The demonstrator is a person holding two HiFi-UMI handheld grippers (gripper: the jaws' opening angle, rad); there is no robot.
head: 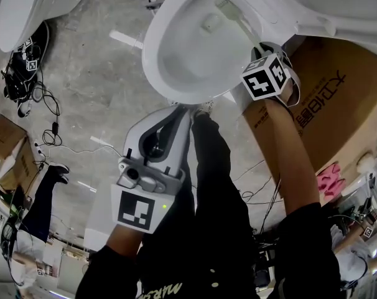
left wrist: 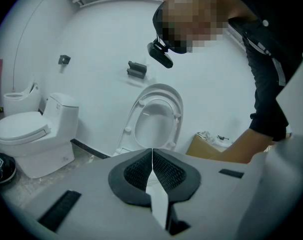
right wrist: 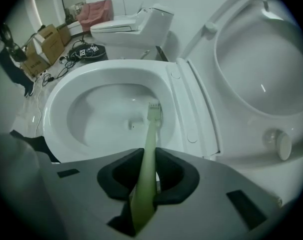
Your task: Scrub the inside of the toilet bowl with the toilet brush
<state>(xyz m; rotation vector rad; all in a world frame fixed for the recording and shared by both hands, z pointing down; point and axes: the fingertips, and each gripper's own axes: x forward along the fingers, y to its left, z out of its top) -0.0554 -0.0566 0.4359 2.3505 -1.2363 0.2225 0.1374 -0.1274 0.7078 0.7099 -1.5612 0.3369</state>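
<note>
One white ceramic toilet bowl (head: pixel 176 61) is seen from above in the head view, its oval white plastic seat (right wrist: pixel 261 59) raised at the far side. One pale green plastic toilet brush (right wrist: pixel 150 139) is clamped by its handle between the two black pads of the right gripper (right wrist: pixel 147 156), whose jaws are closed on it. The brush is pointed down into the bowl. Its small bristled head (right wrist: pixel 154 109) is held low on the right inner wall, just beside the outlet at the bottom; whether the bristles touch the ceramic cannot be told.

The left gripper (left wrist: pixel 152 156) is held outside the bowl, on the near side of the rim and close to the person's dark trousers (head: pixel 219 192). Its two jaws are pressed together, and nothing is held between them.

Two toilets are counted in all: a second white toilet with its lid shut (left wrist: pixel 21 129) stands well apart at the left. One large brown cardboard box with printed characters (head: pixel 344 98) is set just to the right of the bowl. Two smaller brown cardboard boxes (head: pixel 5 151) are seen on the grey concrete floor (head: pixel 95 80) at the left, near a tangle of black cables (head: pixel 48 126). Two small dark fittings (left wrist: pixel 136 70) are mounted on the white wall (left wrist: pixel 101 44) behind the toilets.
</note>
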